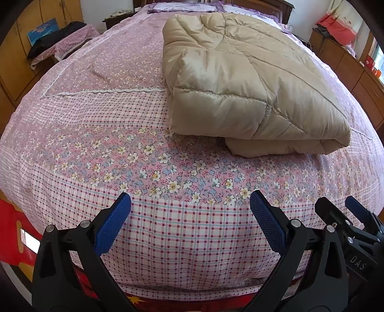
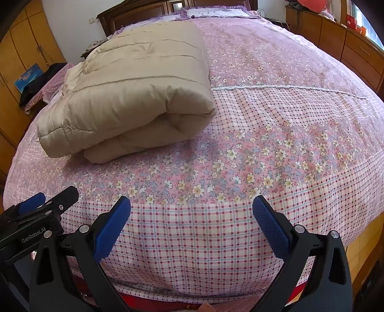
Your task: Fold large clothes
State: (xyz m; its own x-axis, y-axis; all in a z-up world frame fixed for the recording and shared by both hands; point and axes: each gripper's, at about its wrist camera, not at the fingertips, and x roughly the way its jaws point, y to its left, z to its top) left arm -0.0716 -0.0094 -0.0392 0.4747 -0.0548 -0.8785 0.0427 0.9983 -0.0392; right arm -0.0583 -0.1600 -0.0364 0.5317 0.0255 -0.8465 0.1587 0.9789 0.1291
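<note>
Folded beige quilted padded coat (image 1: 242, 79) lying on bed with pink floral and checked cover (image 1: 168, 228), left gripper (image 1: 190, 211) and right gripper (image 2: 191, 213) fingers spread wide, empty, near foot edge, well apart from coat.

From where I steer, the bed (image 1: 120, 148) fills the scene ahead, its near edge just under both tools. The folded quilted garment (image 1: 240, 79) lies on the bedspread, well beyond the near edge, towards the far middle. My left gripper (image 1: 190, 204) and right gripper (image 2: 191, 206) hang side by side over the near edge, both with fingers spread and nothing between them, well apart from the garment. Pillows (image 2: 216, 12) sit at the far end against the headboard (image 2: 134, 16). Cabinets (image 2: 355, 48) run along the right; a wardrobe (image 1: 14, 62) stands left.
</note>
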